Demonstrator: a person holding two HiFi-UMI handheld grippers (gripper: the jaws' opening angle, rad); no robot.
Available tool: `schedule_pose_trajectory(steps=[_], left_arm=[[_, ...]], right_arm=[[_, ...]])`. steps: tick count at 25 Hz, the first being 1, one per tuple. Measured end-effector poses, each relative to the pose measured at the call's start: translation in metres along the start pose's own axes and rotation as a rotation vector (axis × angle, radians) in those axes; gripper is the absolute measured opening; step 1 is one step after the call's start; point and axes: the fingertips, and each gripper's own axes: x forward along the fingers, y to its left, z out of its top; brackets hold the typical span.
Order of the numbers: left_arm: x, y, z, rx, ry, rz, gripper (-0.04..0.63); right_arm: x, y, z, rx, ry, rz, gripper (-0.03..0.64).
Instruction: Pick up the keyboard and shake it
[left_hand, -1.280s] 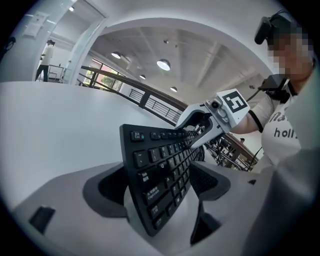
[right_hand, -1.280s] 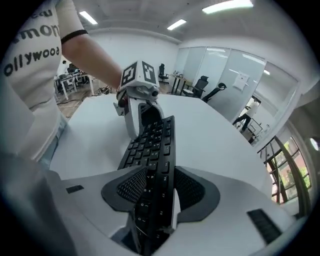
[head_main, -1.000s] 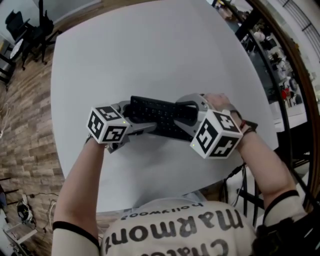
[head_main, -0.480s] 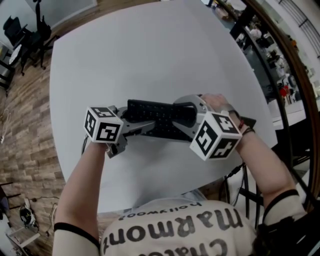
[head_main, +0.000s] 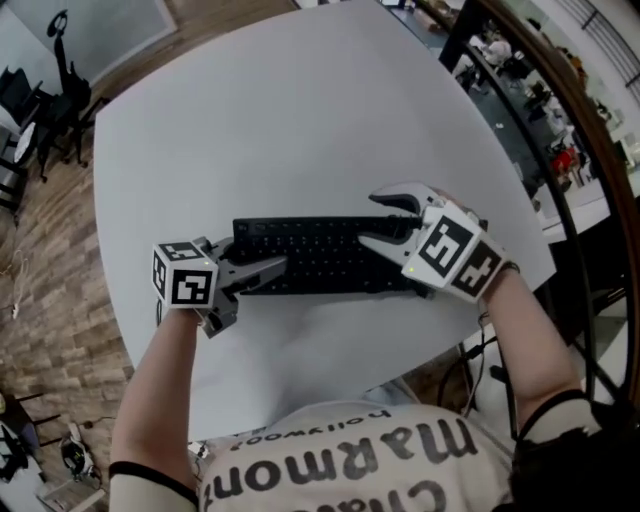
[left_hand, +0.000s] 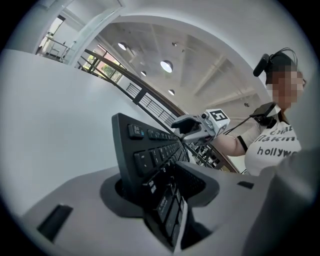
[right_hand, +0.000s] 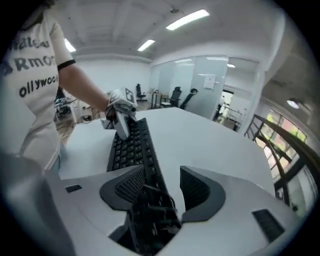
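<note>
A black keyboard (head_main: 320, 255) lies lengthwise across the near part of the white table (head_main: 300, 110); I cannot tell whether it rests on it. My left gripper (head_main: 258, 272) is at its left end. Its jaws have just been closing, and in the left gripper view both pads press on the keyboard (left_hand: 150, 155). My right gripper (head_main: 392, 222) straddles the right end. Its jaws have just been opening: in the right gripper view the keyboard (right_hand: 132, 142) lies against the left pad, with a gap to the right pad.
The table's rounded front edge (head_main: 330, 385) is close to the person's body. Wooden floor with black chairs (head_main: 40, 90) lies to the left. A dark railing and cluttered desks (head_main: 520, 80) run past the table's right side.
The right gripper has slid right along the keyboard to its right end and rolled, with its jaws wider. The left gripper has closed on the left end. The keyboard sits more level.
</note>
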Motion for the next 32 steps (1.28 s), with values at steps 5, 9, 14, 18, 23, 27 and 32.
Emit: schedule_pose_trajectory(steps=[5, 9, 14, 18, 23, 27, 32], left_arm=[[-0.006, -0.002, 0.007, 0.031, 0.017, -0.001, 0.189], [-0.017, -0.002, 0.005, 0.087, 0.033, -0.005, 0.187], [-0.024, -0.004, 0.000, 0.158, 0.077, 0.033, 0.183], [-0.021, -0.007, -0.001, 0.176, 0.097, 0.043, 0.183], [-0.032, -0.013, -0.004, 0.188, 0.102, 0.046, 0.183], [-0.035, -0.012, -0.007, 0.199, 0.100, 0.052, 0.183], [-0.039, -0.003, -0.019, 0.188, 0.114, 0.078, 0.193]], right_arm=[[-0.054, -0.048, -0.059, 0.328, -0.001, -0.146, 0.236], [-0.087, -0.054, -0.096, 0.490, -0.003, -0.273, 0.235], [-0.118, -0.057, -0.139, 0.769, -0.138, -0.302, 0.216], [-0.137, -0.062, -0.154, 0.894, -0.235, -0.301, 0.216], [-0.141, -0.043, -0.165, 0.889, -0.158, -0.228, 0.225], [-0.126, -0.032, -0.168, 0.891, -0.119, -0.169, 0.227], [-0.118, -0.023, -0.160, 0.925, -0.077, -0.168, 0.209]])
